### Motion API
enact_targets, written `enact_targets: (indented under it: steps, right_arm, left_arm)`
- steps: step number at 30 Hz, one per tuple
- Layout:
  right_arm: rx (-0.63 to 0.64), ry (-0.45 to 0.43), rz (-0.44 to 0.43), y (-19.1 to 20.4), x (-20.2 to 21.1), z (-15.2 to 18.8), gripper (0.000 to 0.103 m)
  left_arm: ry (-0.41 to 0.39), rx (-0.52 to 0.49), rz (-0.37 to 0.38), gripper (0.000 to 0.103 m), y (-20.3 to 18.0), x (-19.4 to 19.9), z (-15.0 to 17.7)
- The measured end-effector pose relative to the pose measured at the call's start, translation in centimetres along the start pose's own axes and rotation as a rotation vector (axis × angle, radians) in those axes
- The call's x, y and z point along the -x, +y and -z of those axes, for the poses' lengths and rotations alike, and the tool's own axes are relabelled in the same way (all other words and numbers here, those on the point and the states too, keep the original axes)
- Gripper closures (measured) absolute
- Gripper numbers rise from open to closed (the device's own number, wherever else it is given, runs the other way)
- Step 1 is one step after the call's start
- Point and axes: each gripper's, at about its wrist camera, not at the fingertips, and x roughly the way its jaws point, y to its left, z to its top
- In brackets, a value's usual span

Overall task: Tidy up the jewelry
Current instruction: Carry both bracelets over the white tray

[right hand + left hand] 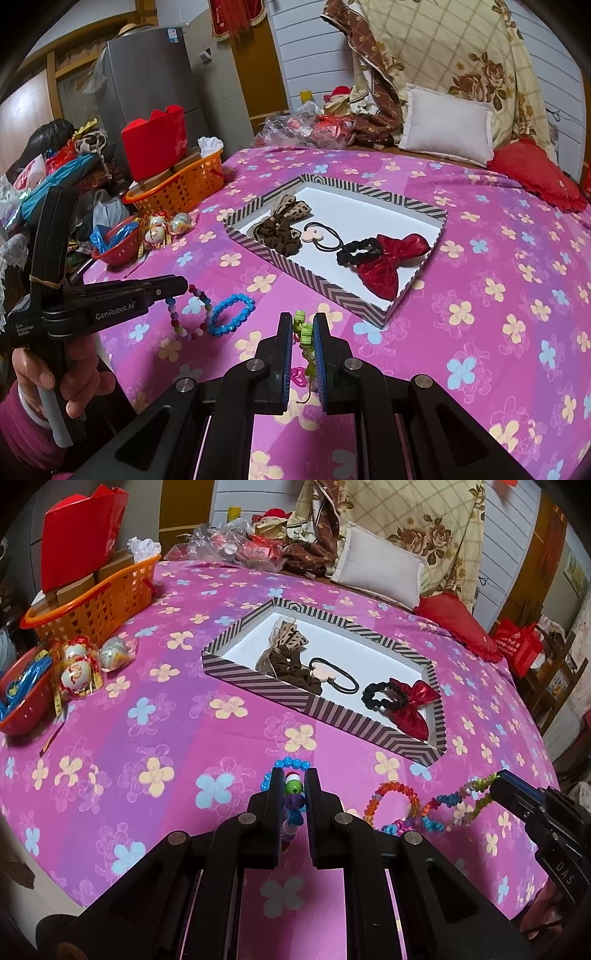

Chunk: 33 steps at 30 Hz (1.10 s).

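Bracelets (291,797) in my tongs
Left tongs (294,775) clamp beads; right tongs (303,325) clamp a green strand (303,332) near the bed's (480,332) front edge.

My left gripper (183,286): black, white "GenRobot.AI" lettering, rubber band at 9 o'clock; hand (74,384) bare-skinned, magenta sleeve (22,439).

Pretty clearly a lived-in home bedroom. A bed (480,266) is covered with a pink flowered sheet, and at 12 o'clock pillows (447,125) and a floral quilt (461,48) are piled against a white paneled wall. A grey fridge (147,74) is seen at 10 o'clock, with an orange basket (177,188) and heaps of household clutter at 9.
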Motion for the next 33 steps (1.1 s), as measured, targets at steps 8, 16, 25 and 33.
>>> enact_targets:
  steps: [8,16,25,33]
  right_arm:
    - [0.006,-0.002,-0.002,-0.5,-0.7,-1.4,0.093]
    - [0.018,-0.019,-0.004,-1.0,-1.5,-4.6,0.093]
    - [-0.004,-0.032,-0.003,-2.1,-4.5,-8.8,0.093]
    - [-0.069,0.021,-0.036,-3.9,-9.4,-9.9,0.092]
  left_arm:
    - [0.006,-0.005,0.03,0.093,-0.6,-0.2,-2.2]
    - [0.019,-0.005,0.043,0.094,-1.6,-1.4,-5.3]
    - [-0.004,-0.035,0.049,0.093,-3.9,-2.9,-9.9]
    - [0.025,-0.025,0.074,0.094,-5.1,-6.9,-12.8]
